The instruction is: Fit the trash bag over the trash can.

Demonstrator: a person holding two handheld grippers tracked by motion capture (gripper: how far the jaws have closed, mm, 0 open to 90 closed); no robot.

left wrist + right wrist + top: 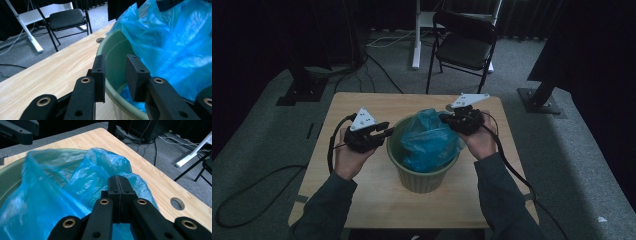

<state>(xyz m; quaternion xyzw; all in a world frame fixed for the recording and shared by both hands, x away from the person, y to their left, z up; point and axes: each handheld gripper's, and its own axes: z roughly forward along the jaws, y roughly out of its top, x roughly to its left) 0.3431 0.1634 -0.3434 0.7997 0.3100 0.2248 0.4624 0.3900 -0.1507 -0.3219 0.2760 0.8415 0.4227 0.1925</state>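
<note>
Overhead, chair [464, 42] (whole), right gripper [119, 185] pinching bag [62, 192]

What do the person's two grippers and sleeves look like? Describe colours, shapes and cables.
Both the left gripper and the right gripper are black, each topped by a grey three-cornered plate and trailing a black cable. Their fingers are flat black blocks with brass-ringed holes behind. The sleeves are dark grey-green.
</note>
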